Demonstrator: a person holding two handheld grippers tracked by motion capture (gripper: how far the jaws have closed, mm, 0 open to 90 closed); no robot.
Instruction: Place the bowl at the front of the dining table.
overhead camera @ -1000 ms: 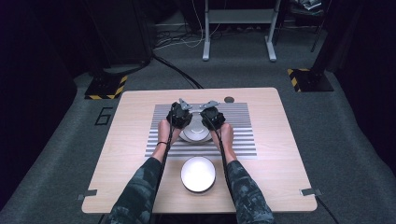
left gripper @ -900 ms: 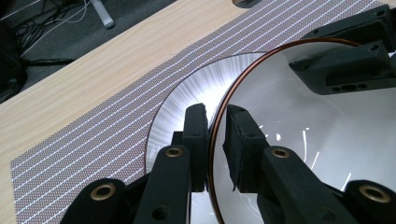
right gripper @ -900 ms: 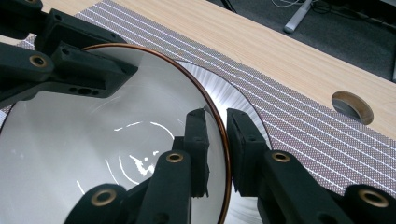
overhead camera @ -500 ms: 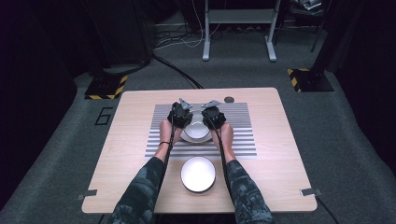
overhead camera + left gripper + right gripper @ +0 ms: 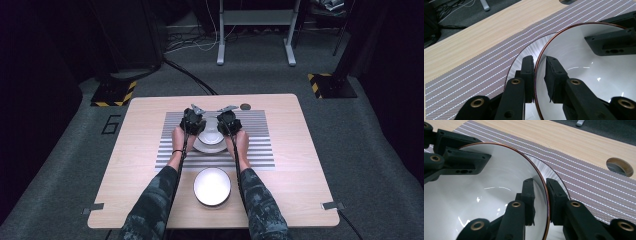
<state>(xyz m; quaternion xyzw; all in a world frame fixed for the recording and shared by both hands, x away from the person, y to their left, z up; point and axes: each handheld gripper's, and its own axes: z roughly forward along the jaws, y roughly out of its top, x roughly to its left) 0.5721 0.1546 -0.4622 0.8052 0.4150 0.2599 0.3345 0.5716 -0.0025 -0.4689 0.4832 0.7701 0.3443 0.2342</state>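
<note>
Little has changed since a moment ago: both hands stay at bowl point(image 5: 584, 75), same spot.
Bowl sits on plate point(image 5: 210, 146), on striped mat point(image 5: 255, 145), far middle of worktop point(image 5: 145, 150).
Left gripper point(image 5: 539, 72) fingers pinch bowl's left rim.
Right gripper point(image 5: 540, 195) fingers pinch right rim.
Likely ready to lift.
Second white bowl point(image 5: 212, 186) sits near, between forearms.
Forearms stretch forward, side by side.

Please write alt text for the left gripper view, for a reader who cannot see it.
The left gripper has its two black fingers astride the copper-edged rim of a white bowl, one inside and one outside. The right gripper holds the far rim; a plate, striped mat and wooden table lie below.
</note>
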